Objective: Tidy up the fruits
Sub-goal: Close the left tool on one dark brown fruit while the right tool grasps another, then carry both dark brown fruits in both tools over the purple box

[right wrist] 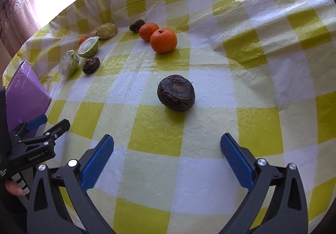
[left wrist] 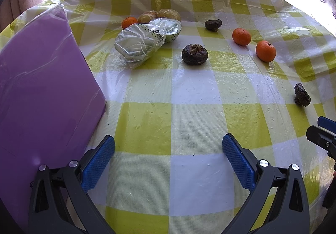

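Purple box (left wrist: 42, 91), smooth, cut off at frame's left edge, left of the left gripper (left wrist: 168, 150). Left gripper wide open, empty; blue ribbed pads. Ahead: 2 film-wrapped green items (left wrist: 145, 38), contents unclear; wrinkled dark fruit (left wrist: 194, 54); 2 glossy oranges (left wrist: 241, 36). Right gripper (right wrist: 167, 149) wide open, empty; a round, ridged dark fruit (right wrist: 176, 93) just ahead, centred. Checked plastic cloth (right wrist: 262, 124).

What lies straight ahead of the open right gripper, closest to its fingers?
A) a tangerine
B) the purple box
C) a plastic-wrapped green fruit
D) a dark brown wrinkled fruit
D: in the right wrist view, the dark brown wrinkled fruit sits alone on the checked tablecloth just beyond the right gripper, whose jaws stand wide apart; the tangerines lie farther back.
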